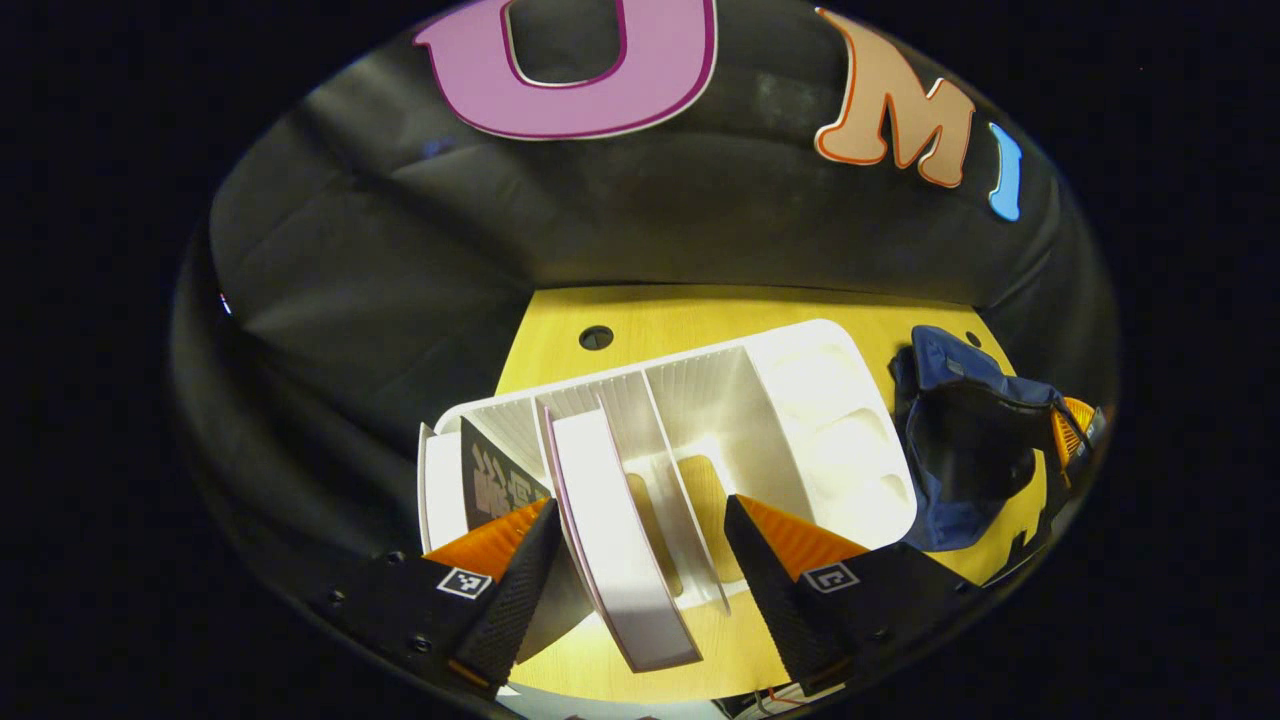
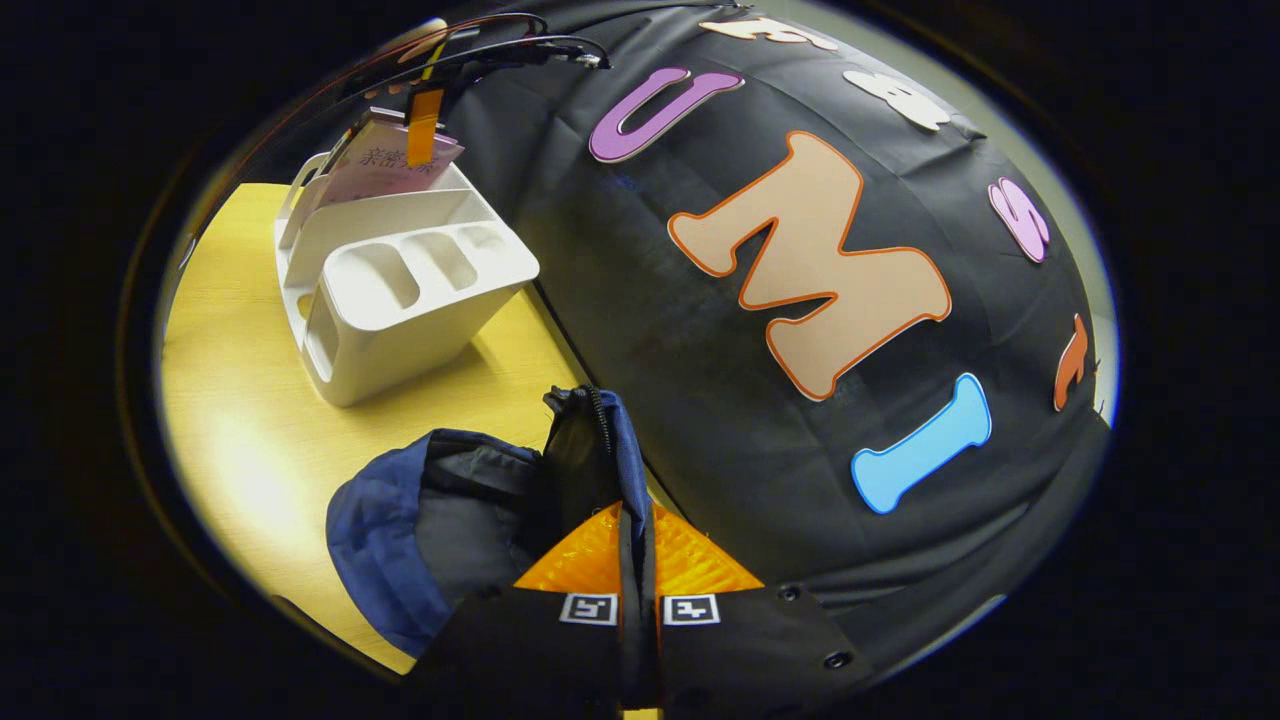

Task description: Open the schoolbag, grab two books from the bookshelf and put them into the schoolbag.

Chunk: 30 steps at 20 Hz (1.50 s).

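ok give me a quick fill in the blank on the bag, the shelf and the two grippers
1. The left gripper has its fingers ___ around a white book.
2. The book stands in the white plastic bookshelf, on the ___ wooden table.
3. The right gripper is shut on the rim of the ___ fabric schoolbag.

Missing: open; yellow; blue

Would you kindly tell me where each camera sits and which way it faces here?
Left gripper view: rides the left gripper, looking down at the white bookshelf; its open fingers straddle a white book standing in it.
Right gripper view: rides the right gripper, looking across the yellow table toward the booth wall; its fingers are shut on the edge of the open blue schoolbag.
Shared: bookshelf, schoolbag and table show in both.
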### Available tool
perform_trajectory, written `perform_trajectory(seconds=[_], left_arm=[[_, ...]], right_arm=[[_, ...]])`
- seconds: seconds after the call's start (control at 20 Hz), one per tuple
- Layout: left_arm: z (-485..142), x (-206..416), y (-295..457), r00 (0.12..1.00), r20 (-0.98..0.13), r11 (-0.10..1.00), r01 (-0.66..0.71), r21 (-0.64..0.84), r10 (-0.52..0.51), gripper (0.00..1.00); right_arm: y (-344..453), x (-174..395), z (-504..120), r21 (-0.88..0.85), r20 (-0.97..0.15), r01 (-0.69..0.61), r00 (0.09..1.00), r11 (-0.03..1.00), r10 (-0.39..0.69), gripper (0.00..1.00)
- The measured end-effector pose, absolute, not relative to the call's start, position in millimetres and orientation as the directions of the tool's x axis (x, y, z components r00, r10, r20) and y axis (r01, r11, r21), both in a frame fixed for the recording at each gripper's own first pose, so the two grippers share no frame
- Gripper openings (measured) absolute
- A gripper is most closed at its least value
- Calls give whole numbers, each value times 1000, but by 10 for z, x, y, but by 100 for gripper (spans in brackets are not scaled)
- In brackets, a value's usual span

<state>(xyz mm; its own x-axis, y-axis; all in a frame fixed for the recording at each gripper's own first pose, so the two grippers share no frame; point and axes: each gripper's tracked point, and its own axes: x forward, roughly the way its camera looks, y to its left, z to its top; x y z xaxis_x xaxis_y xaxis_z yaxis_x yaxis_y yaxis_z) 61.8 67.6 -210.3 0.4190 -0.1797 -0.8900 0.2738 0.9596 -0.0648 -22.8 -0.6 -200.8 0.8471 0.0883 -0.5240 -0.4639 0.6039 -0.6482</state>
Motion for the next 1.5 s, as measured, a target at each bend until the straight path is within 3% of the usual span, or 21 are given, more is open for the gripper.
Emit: perform_trajectory(seconds=[0.35,0.55,0.6,0.65,0.7,0.8,0.95,1.1,1.5], left_arm=[[-2360,436,645,191,-963,945,303,-125,-189,92],[-2438,389,712,105,-981,943,310,-123,-163,78],[-2454,367,730,90,-984,942,313,-119,-154,69],[-2464,357,737,74,-987,942,315,-112,-142,70],[-2487,346,737,68,-988,943,314,-109,-136,58],[-2481,334,701,61,-989,943,312,-111,-136,47],[-2456,308,740,53,-992,949,301,-93,-114,44],[-2353,376,738,110,-986,948,306,-87,-126,34],[-1989,258,739,173,-973,953,286,-97,-151,31]], right_arm=[[50,-200,-2057,-645,-527,-469,845,603,93,3],[46,-203,-2088,-643,-529,-470,843,605,94,3],[41,-206,-2093,-642,-529,-471,843,605,94,3],[57,-220,-2103,-641,-531,-472,842,605,95,3],[59,-217,-2118,-640,-531,-473,842,605,96,3],[69,-222,-2134,-639,-533,-477,840,604,100,3],[79,-218,-2138,-636,-535,-480,838,604,102,3],[74,-190,-2148,-633,-536,-479,838,608,103,3],[116,-212,-2164,-630,-537,-491,835,602,118,3]])
